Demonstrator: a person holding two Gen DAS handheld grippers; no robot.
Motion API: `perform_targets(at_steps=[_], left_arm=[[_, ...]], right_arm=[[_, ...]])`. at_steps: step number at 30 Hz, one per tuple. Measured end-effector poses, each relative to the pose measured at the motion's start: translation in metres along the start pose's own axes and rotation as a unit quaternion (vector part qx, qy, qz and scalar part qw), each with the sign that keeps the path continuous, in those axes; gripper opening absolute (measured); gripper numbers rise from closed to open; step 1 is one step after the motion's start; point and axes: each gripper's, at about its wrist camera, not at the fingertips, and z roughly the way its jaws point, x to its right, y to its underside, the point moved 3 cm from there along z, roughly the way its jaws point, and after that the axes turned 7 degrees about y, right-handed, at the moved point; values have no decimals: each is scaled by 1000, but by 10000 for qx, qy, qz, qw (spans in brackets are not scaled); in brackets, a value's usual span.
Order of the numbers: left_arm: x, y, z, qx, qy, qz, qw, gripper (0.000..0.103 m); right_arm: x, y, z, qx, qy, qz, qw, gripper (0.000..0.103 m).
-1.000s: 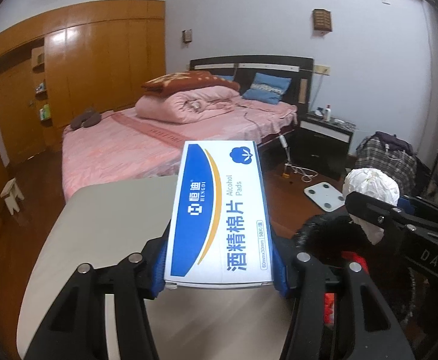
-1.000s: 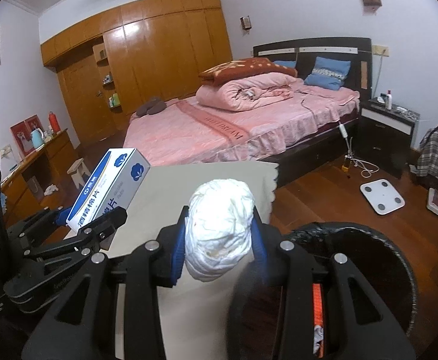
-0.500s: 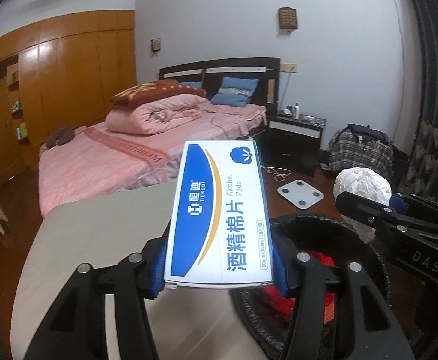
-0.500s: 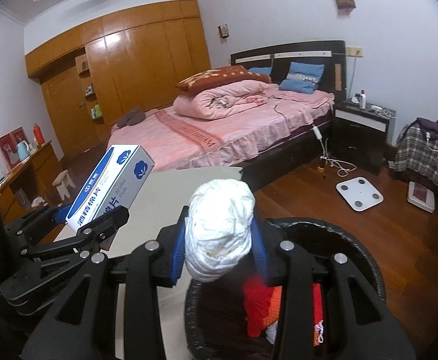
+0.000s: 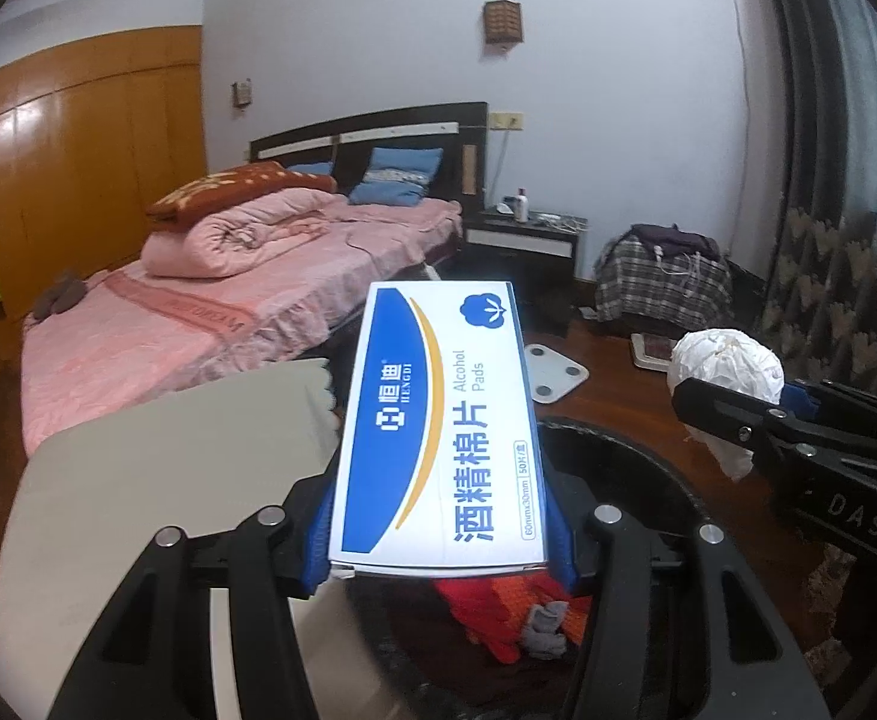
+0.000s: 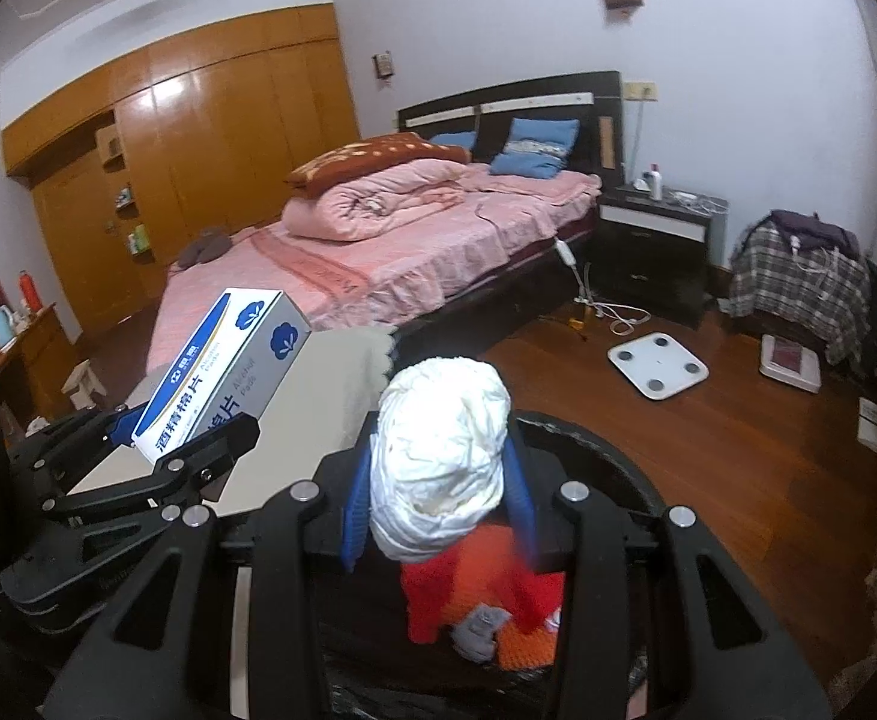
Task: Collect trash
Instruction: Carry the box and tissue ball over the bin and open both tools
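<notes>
My left gripper is shut on a white and blue alcohol pads box, held above the near rim of a black trash bin. The box also shows in the right wrist view, at the left. My right gripper is shut on a crumpled white paper wad, held over the bin. The wad also shows in the left wrist view, to the right of the box. Red and orange trash and a grey scrap lie inside the bin.
A beige table top lies left of the bin. Beyond are a pink bed, a dark nightstand, a white scale on the wooden floor, and a plaid bag.
Both grippers have moved right from over the table to over the bin, each still holding its item. The bin's inside with red trash has come into view.
</notes>
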Motion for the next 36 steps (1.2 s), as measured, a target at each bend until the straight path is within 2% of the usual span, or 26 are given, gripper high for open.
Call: perform_targets(at_steps=[12,23,24,25,26,27,29,31,33,36], left_arm=[[25,10,46,-262,304,173,9990,54],[15,20,85,-575,340,70,9977,54],[15,20,88,-612,396,53,9973,54],[14,21,92,-671,492,45,9965,55],[13,22,96,-719,553,54,9959,58],[12,22,98,-745,552,68,9957,62],[10,22,99,-721,558,83,9958,66],[4,21,97,-676,528,42,9963,71],[0,18,92,-630,469,1,9969,77],[-8,14,83,-550,348,-20,9979,84]], right_arm=[[39,20,18,-229,270,230,9991,38],[46,26,55,-446,258,237,9984,39],[48,26,59,-460,278,233,9983,41],[50,27,61,-472,308,232,9981,51],[52,27,63,-479,366,236,9979,57],[54,27,65,-478,411,250,9977,64],[59,27,66,-466,469,295,9974,70],[62,26,63,-407,530,326,9972,83],[64,24,58,-360,583,334,9971,91],[64,23,51,-375,606,364,9968,96]])
